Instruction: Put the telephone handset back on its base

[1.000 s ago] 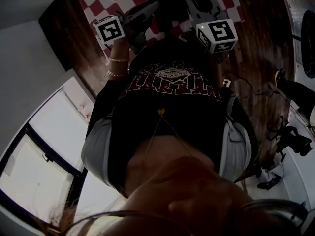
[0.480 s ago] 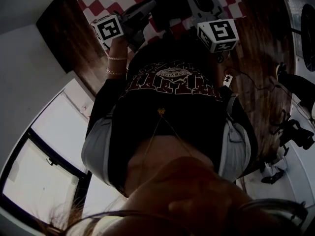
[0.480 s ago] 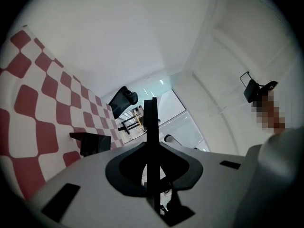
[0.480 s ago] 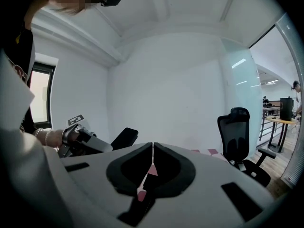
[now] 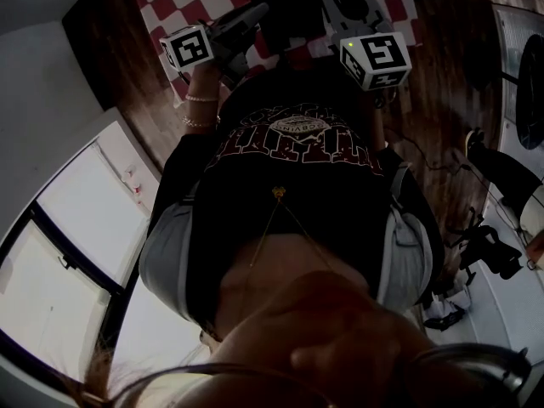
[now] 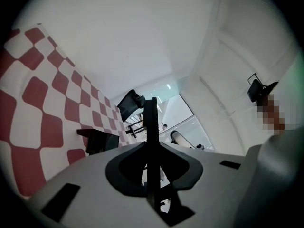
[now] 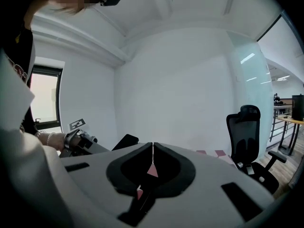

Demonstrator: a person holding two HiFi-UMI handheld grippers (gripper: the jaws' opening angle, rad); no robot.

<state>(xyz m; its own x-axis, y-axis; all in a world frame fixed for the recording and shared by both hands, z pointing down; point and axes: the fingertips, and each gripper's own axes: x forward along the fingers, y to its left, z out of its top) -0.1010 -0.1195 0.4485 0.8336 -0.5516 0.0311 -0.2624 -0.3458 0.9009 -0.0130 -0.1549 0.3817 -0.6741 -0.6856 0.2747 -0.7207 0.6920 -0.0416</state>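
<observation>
L claw clamped, R claw closed

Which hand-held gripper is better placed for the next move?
Left. The left hand-held gripper grips a thin black slab, likely the handset, over the checkered cloth near a black box. The right hand-held gripper is shut, empty.

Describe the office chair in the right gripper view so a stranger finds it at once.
Start at the big white wall and follow it right to the glass partition. In front of that glass, on the wooden floor, stands the chair: black, high-backed, with a headrest and armrests, the only seat there.
</observation>
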